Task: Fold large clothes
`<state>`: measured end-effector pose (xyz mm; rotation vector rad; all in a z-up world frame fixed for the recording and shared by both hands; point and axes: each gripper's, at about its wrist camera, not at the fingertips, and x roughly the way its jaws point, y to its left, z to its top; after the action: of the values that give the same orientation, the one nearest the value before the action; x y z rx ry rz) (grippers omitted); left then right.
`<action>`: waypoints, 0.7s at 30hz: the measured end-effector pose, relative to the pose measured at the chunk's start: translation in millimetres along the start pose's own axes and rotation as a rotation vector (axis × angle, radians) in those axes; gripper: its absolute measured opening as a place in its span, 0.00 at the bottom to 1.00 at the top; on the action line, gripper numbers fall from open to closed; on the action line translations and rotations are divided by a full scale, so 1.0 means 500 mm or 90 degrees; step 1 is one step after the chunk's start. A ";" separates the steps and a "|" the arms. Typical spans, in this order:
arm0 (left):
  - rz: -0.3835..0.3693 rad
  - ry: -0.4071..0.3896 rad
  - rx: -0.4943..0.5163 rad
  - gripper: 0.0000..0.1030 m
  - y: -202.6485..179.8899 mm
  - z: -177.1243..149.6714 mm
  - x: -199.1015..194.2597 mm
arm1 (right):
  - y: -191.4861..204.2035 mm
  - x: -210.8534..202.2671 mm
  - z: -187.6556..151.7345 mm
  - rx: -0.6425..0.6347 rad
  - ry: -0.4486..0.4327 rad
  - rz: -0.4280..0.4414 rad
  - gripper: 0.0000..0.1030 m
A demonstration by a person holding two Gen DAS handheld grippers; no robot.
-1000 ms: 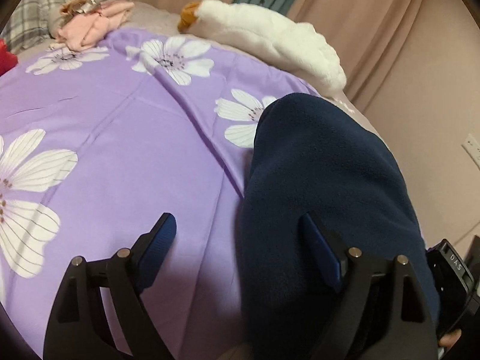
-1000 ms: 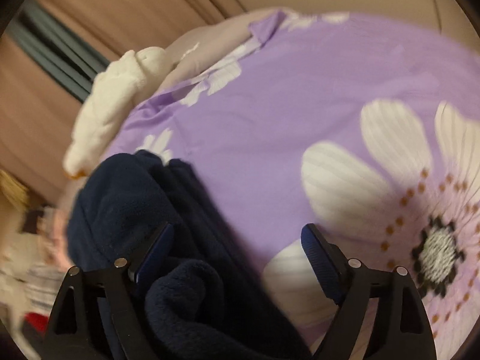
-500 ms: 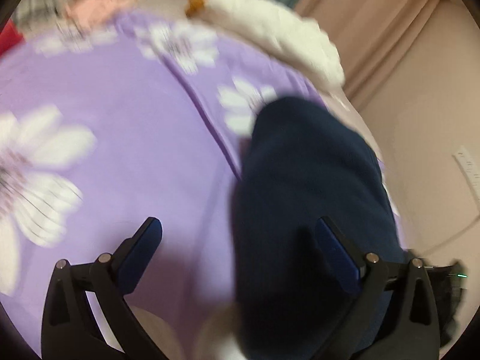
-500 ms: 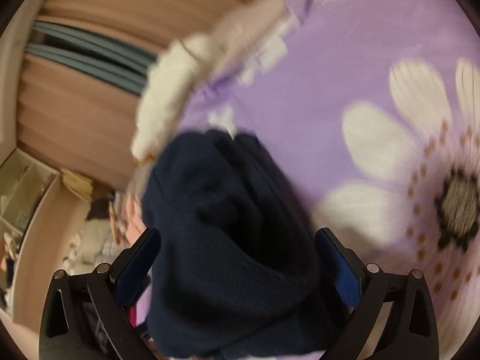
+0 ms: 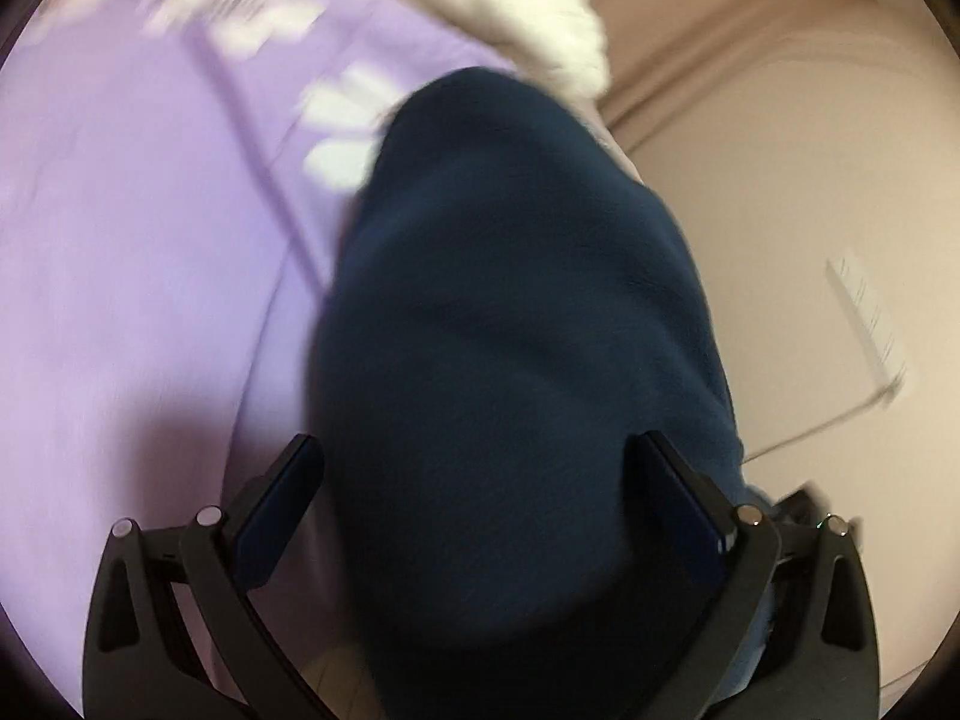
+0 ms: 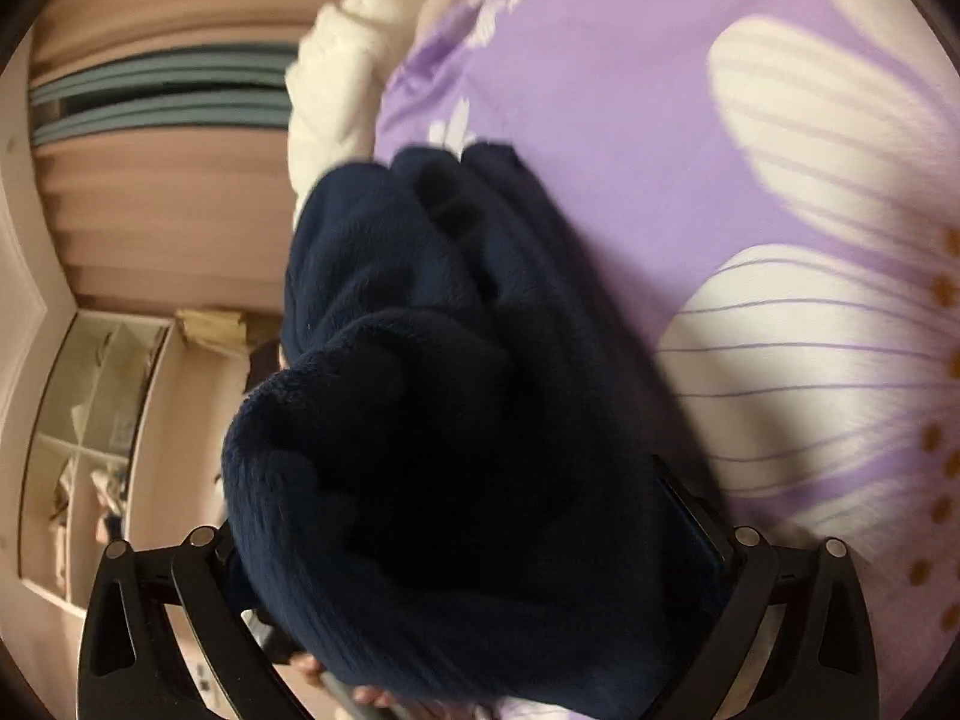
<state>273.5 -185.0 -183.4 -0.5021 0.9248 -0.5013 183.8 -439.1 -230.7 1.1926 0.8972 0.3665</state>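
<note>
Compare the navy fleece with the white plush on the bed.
The navy fleece is dark and lies close, between the left gripper's open jaws; the white plush is pale and lies farther off, at the bed's far edge. The fleece looks bigger in view. Both rest on the purple floral cover.

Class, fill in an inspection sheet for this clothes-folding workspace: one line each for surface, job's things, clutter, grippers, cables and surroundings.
Surface: bed with a purple floral cover, white flowers printed on it.
Job's things: navy fleece garment bunched in folds at the bed's edge.
Clutter: white plush toy beyond the garment.
Grippers: left hand-held gripper wide open, garment between its fingers; whether the pads touch it cannot be told. Right hand-held gripper wide open, garment filling the gap.
Cables: pale cord along the wall, leading to a white wall plate.
Surroundings: pink curtains with a grey-blue panel; shelf unit holding blurred items.
</note>
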 end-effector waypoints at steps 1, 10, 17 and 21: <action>0.007 -0.008 -0.001 1.00 -0.007 -0.001 0.005 | 0.002 0.010 0.005 -0.004 0.007 -0.001 1.00; -0.123 0.003 -0.096 0.98 0.093 0.001 0.017 | 0.028 0.043 -0.004 -0.047 0.026 0.019 1.00; -0.022 -0.081 0.006 0.94 0.040 -0.007 -0.005 | 0.044 0.063 -0.015 -0.100 0.044 0.021 1.00; 0.014 -0.078 0.024 0.92 0.034 -0.004 -0.008 | 0.036 0.058 -0.013 -0.098 0.015 0.021 0.96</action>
<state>272.7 -169.9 -192.1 -0.4831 0.8014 -0.4617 200.2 -408.5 -226.6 1.0647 0.8555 0.4692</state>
